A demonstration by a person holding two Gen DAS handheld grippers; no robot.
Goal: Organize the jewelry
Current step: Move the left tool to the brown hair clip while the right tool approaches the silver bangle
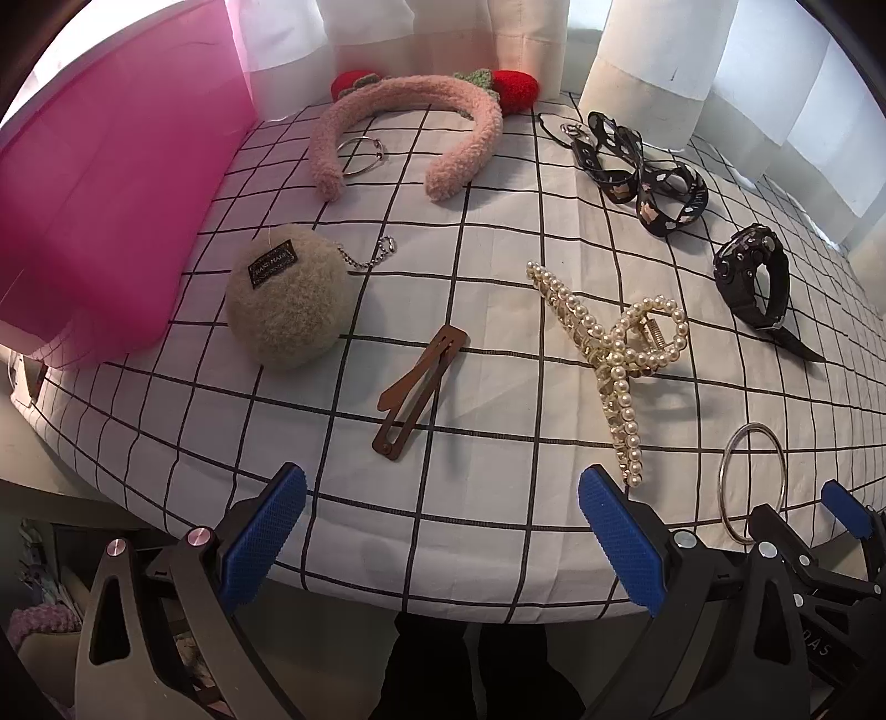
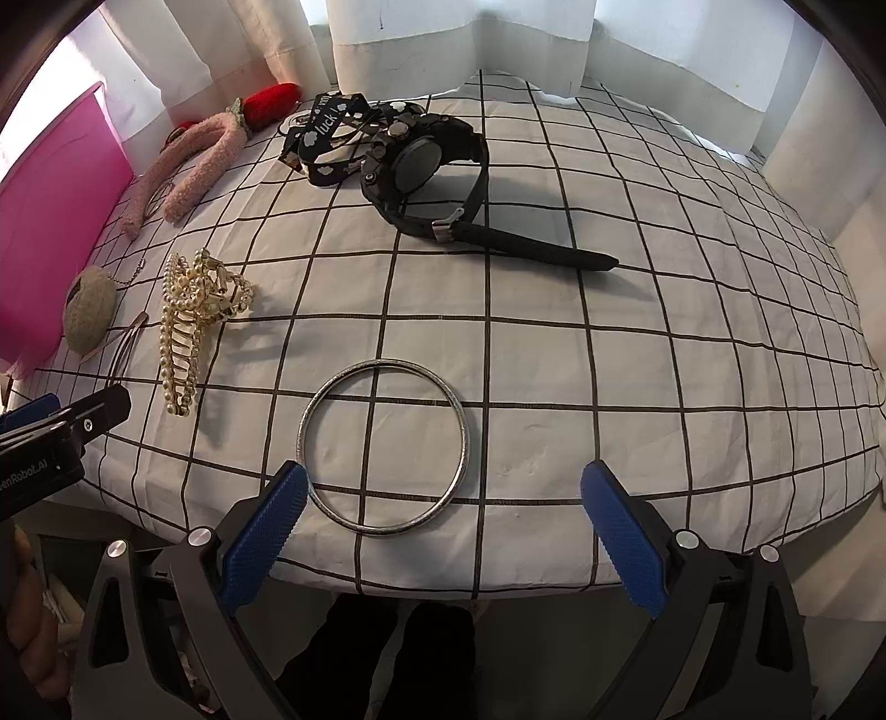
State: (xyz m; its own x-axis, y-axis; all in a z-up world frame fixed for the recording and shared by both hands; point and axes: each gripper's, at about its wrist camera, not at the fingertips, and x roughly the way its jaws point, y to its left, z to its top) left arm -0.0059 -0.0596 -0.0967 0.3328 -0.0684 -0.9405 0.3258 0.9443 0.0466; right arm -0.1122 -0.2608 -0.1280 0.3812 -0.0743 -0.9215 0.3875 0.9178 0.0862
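Jewelry lies spread on a white checked cloth (image 1: 498, 310). My left gripper (image 1: 443, 531) is open at the near edge, just short of a brown hair clip (image 1: 418, 387). A pearl claw clip (image 1: 614, 343) lies to its right, a beige fuzzy pouch (image 1: 288, 304) to its left. My right gripper (image 2: 443, 531) is open over a silver bangle (image 2: 383, 447), whose near left arc touches the left pad. A black watch (image 2: 426, 166), a black printed strap (image 2: 326, 138) and a pink fluffy headband (image 1: 410, 127) lie farther back. A pink box (image 1: 105, 194) stands at the left.
White curtains (image 1: 653, 50) hang behind the table. A small metal ring (image 1: 361, 156) lies inside the headband's arc. The cloth (image 2: 664, 360) is bare on the right in the right wrist view. A person's hand (image 2: 30, 615) and dark trousers (image 2: 387, 653) show at the near table edge.
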